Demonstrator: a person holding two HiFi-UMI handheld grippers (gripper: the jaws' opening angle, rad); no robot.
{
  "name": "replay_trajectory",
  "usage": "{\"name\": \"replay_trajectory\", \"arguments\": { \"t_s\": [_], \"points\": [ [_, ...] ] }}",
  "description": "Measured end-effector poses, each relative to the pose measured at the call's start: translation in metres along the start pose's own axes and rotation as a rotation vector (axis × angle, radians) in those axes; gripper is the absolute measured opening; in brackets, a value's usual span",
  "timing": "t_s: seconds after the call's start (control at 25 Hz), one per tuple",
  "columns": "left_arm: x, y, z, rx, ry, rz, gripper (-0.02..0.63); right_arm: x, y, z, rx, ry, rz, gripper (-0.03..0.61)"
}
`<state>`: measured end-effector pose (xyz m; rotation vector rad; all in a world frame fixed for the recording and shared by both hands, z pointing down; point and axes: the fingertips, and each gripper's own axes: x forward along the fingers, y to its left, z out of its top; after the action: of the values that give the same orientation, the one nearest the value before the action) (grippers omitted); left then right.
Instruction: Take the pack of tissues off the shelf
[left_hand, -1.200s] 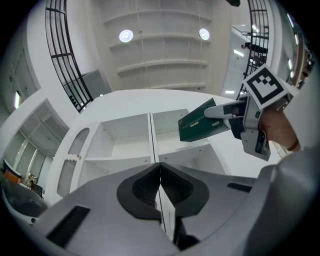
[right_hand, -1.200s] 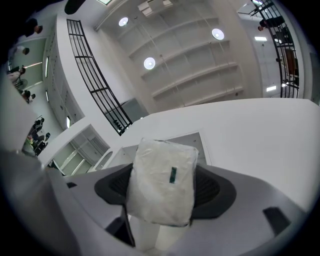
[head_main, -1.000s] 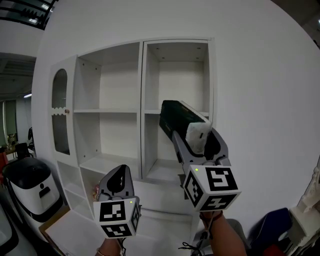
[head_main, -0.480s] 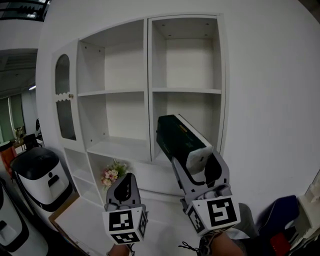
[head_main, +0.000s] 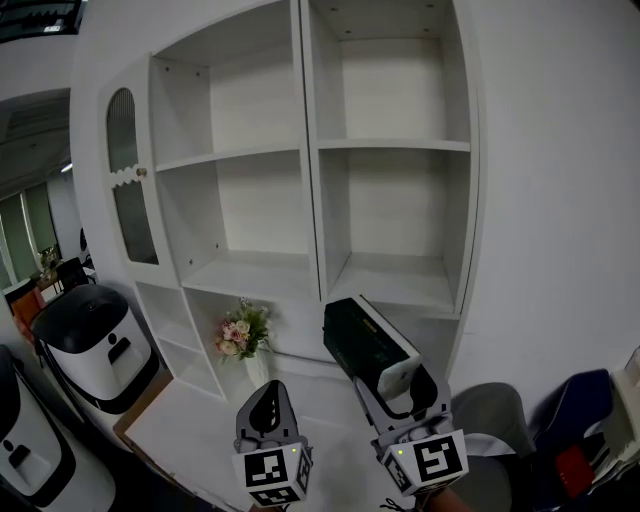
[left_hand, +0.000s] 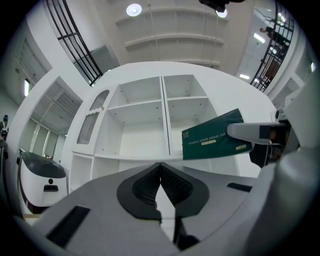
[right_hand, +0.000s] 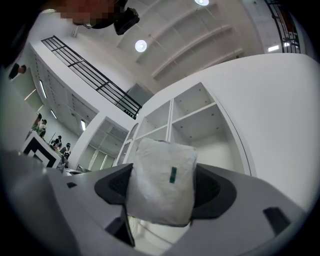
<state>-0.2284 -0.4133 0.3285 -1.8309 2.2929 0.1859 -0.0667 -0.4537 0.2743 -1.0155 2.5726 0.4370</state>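
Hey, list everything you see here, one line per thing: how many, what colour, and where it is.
Shelf unit: one, white, against the wall ahead.
Pack of tissues: one, dark green with a white end, off the shelf, in front of the lower right compartment.
Flowers: one bunch, pink and white, on the ledge below the left compartments.
Rounded machines: two, white and black, on the floor at far left.
Blue object: one, lower right, cannot tell what.
Left hand-held gripper: one, grey, jaws shut, empty.
Right hand-held gripper: one, grey, clamped on the pack's white end.
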Motion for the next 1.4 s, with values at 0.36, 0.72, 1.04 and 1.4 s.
{"name": "replay_trajectory", "arguments": {
  "t_s": [0.36, 0.72, 1.04, 1.4],
  "points": [
    [-0.003, -0.002, -0.077, -0.022, 0.115, -0.040, 0.018, -0.034, 0.014, -0.093, 0.033, 0.155, -0.003, 0.343],
    [0.000, -0.025, -0.127, -0.046, 0.210, -0.106, 0.018, -0.063, -0.008, -0.153, 0.074, 0.283, -0.104, 0.344],
    [0.006, -0.039, -0.133, -0.052, 0.216, -0.143, 0.018, -0.070, -0.022, -0.160, 0.094, 0.303, -0.146, 0.344],
    [0.007, -0.049, -0.135, -0.074, 0.211, -0.153, 0.018, -0.078, -0.024, -0.158, 0.072, 0.318, -0.145, 0.342]
  ]
}}
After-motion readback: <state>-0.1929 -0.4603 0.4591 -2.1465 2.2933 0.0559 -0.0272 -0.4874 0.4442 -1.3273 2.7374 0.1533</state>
